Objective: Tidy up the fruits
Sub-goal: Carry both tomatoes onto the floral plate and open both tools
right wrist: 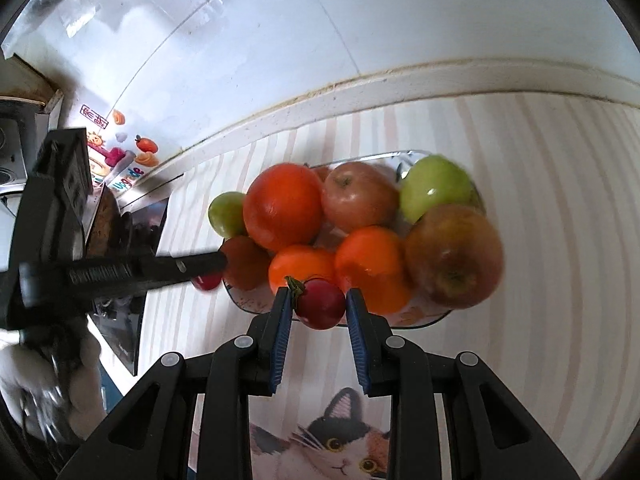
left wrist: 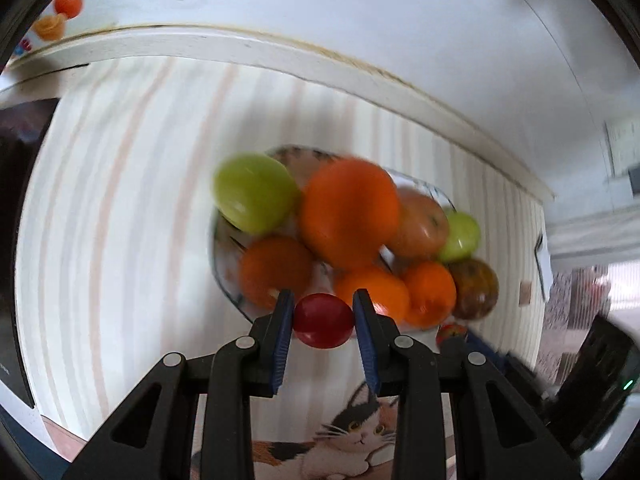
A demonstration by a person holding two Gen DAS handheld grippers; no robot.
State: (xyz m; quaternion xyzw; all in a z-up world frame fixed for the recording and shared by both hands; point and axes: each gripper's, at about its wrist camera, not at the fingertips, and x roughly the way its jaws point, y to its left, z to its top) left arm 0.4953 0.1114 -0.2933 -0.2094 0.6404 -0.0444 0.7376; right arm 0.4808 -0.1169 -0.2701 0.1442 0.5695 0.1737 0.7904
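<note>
Beyond both pairs of fingers, each clamped on a small round red fruit (left wrist: pixel 323 321) (right wrist: pixel 320 303), a fruit-heaped glass plate (right wrist: pixel 424 322) sits on the pale striped cat-print tabletop (right wrist: pixel 560 200) below a white wall (right wrist: pixel 440 20).

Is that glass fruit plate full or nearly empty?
Full. The glass plate is heaped with oranges, red apples and green apples, crowded to its rim.

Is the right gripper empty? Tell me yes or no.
No: the right gripper is shut on a small red fruit just before the glass fruit plate.
</note>
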